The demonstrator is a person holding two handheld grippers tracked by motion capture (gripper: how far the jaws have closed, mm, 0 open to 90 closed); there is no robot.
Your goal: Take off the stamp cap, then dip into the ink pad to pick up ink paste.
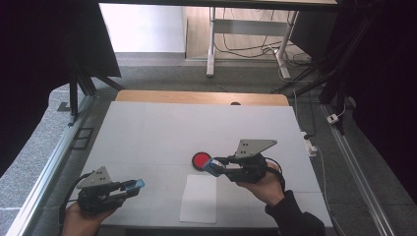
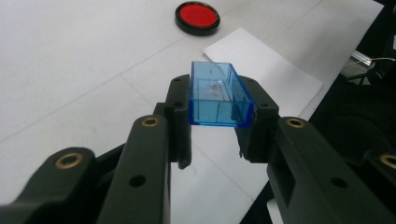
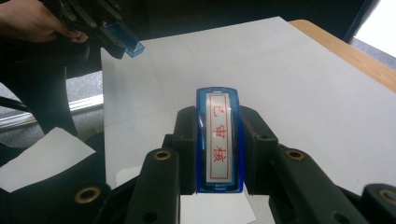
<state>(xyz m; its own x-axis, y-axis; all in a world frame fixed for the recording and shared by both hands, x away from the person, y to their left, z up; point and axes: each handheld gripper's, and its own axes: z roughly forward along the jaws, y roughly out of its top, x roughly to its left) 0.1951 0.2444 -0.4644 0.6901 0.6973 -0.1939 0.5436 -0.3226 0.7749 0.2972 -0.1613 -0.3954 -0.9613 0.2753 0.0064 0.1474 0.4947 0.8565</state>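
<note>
We see the left tool (image 2: 219, 123) clamped on a clear blue cap (image 2: 218, 95), held above the table (image 1: 157, 132) near its front left corner. The right tool (image 3: 218, 140) grips a blue stamp (image 3: 218, 140) with red characters on its face, raised beside the red ink pad (image 1: 200, 160). A white paper sheet (image 1: 199, 199) lies on the table between the two tools.

Both grippers were black with brass-ringed screw holes; the left gripper (image 1: 132, 187) and right gripper (image 1: 214, 164) each bore a grey triangular plate. A dark sleeve (image 1: 295, 216) covered the right forearm at five o'clock.
</note>
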